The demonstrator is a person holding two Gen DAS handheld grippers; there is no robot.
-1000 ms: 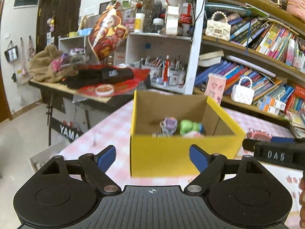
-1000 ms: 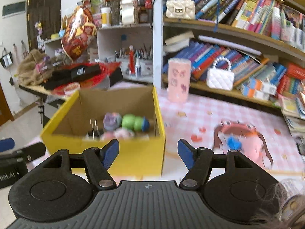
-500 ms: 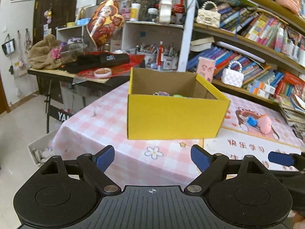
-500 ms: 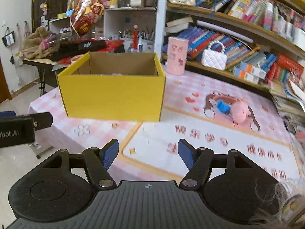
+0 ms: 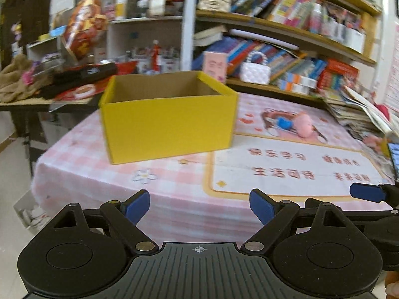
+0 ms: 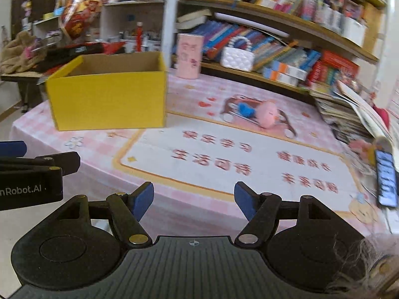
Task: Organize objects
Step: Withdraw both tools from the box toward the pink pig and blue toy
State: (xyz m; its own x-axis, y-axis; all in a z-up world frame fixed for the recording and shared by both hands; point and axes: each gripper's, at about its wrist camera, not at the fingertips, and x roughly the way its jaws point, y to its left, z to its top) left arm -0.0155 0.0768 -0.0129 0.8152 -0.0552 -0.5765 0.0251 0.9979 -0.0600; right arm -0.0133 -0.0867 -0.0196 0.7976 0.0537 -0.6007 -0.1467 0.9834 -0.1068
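A yellow cardboard box (image 5: 167,127) stands open on the pink checked tablecloth (image 5: 174,194); it also shows in the right wrist view (image 6: 107,102). Its contents are hidden behind its walls. My left gripper (image 5: 199,206) is open and empty, well in front of the box, near the table's front edge. My right gripper (image 6: 193,199) is open and empty, to the right of the left one and also back from the box. The printed mat (image 6: 237,164) on the cloth shows a pink and blue cartoon figure (image 6: 259,112).
A pink cup (image 6: 189,56) and a white beaded handbag (image 6: 238,56) stand behind the box by full bookshelves (image 6: 286,25). A pile of magazines (image 6: 349,109) and a phone (image 6: 386,177) lie at the right. A cluttered side table (image 5: 62,84) is at the left.
Both grippers have drawn back and down from above the box to the table's front edge. The toys in the box have gone out of sight behind its walls. Both grippers stay open.
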